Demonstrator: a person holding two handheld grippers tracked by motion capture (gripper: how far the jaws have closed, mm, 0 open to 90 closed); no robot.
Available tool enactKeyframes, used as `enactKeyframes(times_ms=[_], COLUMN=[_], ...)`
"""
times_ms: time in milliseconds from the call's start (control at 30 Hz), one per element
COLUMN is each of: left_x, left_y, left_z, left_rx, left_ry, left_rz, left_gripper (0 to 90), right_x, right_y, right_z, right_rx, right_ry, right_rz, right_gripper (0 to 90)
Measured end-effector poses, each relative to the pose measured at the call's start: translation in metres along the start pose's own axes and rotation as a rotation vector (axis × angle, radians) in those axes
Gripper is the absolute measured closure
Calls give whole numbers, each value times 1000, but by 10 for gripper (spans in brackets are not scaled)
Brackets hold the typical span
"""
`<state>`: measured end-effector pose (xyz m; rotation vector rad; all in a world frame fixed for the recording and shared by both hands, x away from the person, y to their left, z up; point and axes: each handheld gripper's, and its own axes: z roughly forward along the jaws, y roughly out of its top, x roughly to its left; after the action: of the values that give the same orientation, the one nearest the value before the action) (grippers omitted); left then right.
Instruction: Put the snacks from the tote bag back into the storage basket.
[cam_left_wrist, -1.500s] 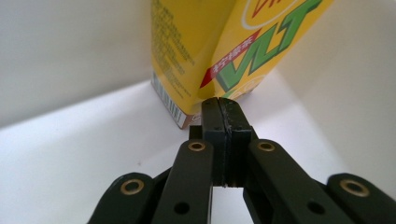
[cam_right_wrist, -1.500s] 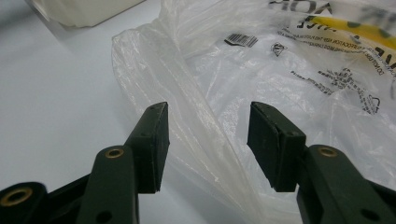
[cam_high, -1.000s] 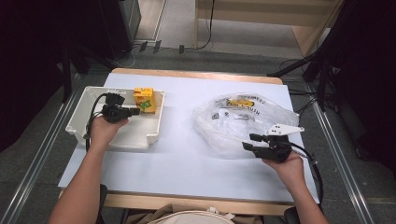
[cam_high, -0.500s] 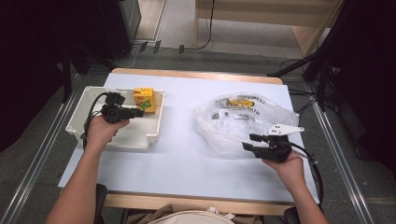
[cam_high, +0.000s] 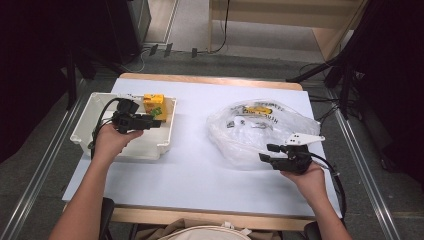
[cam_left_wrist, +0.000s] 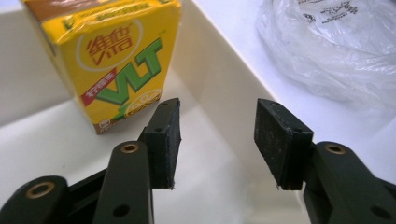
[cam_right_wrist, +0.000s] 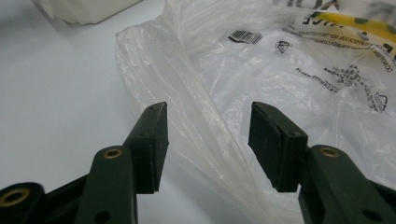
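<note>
High view looks down from the person's side; both gripper views sit close, sharing the plastic bag.

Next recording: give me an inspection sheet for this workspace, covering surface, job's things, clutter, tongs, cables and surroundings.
Surface: table with a white top, wooden edge showing at the far side.
Job's things: yellow drink carton standing upright in the white bin; clear plastic bag lying crumpled on the table, with another yellow item inside.
Clutter: nothing seen.
Tongs: left tongs over the bin, jaws just been opening, nothing between them, carton just beyond; right tongs open at the bag's near edge, a fold of bag between the jaws, not pinched.
Cables: a black cable trails from the right tongs; more cables on the floor behind.
Surroundings: grey floor, wooden furniture beyond the table.
</note>
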<state>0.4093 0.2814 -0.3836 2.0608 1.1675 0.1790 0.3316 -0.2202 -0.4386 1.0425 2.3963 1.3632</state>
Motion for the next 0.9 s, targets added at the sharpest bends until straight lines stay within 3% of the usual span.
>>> enactKeyframes(times_ms=[400, 733, 900], left_x=[-35, -65, -81], left_y=[10, 15, 16], left_z=[1, 6, 10], left_rx=[21, 17, 10], left_ry=[-68, -108, -131], left_rz=[65, 110, 152], left_gripper=[450, 427, 423], right_x=[1, 2, 2], right_y=[0, 0, 0], right_z=[1, 1, 1], right_rx=[6, 8, 6], right_ry=[6, 8, 7], right_rz=[3, -1, -3], right_gripper=[477, 474, 474])
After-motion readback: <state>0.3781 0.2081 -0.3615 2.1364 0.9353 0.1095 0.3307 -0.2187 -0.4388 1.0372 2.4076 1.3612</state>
